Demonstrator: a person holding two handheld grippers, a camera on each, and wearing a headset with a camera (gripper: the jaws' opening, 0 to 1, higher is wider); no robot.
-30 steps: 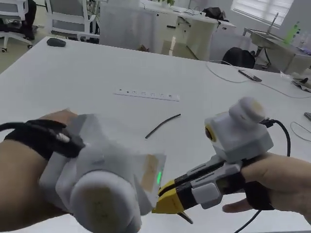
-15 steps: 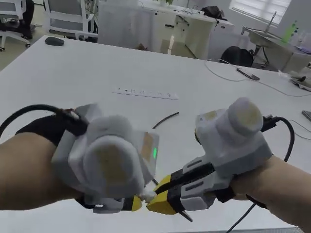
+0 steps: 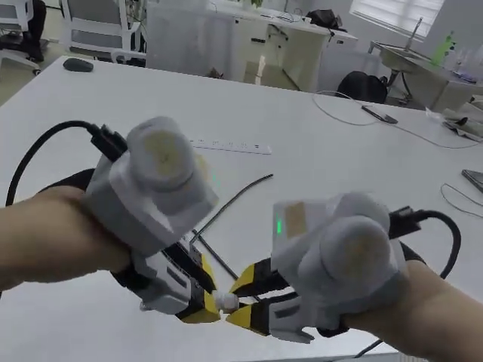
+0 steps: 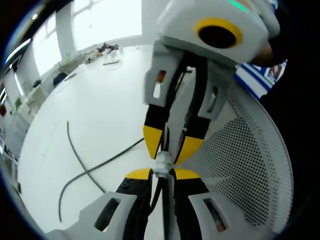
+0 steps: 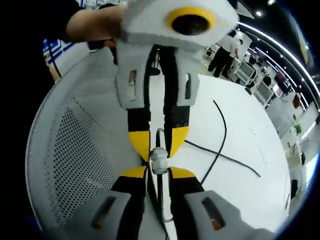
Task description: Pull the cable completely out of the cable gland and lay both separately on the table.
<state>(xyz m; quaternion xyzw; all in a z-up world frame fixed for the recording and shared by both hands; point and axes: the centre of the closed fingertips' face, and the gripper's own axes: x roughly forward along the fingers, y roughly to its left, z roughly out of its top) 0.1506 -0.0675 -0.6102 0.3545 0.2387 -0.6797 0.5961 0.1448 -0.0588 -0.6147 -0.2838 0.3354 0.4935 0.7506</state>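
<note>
A small white cable gland (image 3: 225, 302) hangs above the table's near edge, right where both grippers' yellow tips meet. My left gripper (image 3: 211, 303) comes in from the left and is shut on the gland (image 4: 162, 162). From the right, my right gripper (image 3: 240, 299) is shut on the thin black cable (image 5: 160, 195), which runs out of the gland (image 5: 159, 160) and back between its jaws. In the left gripper view my own gripper (image 4: 162, 172) faces the right gripper (image 4: 167, 150) tip to tip. How far the cable still sits inside the gland is hidden.
Two black cable lengths (image 3: 234, 197) cross on the white table (image 3: 339, 173) just beyond the grippers. A white power strip (image 3: 226, 145) lies further back, with a mouse (image 3: 78, 65) far left and a phone (image 3: 377, 115) with cords far right. A white mesh chair (image 5: 75, 150) stands below the grippers.
The grippers have come together tip to tip, the left one now higher and further left, the right one lower and nearer. The gland now shows between their tips.
</note>
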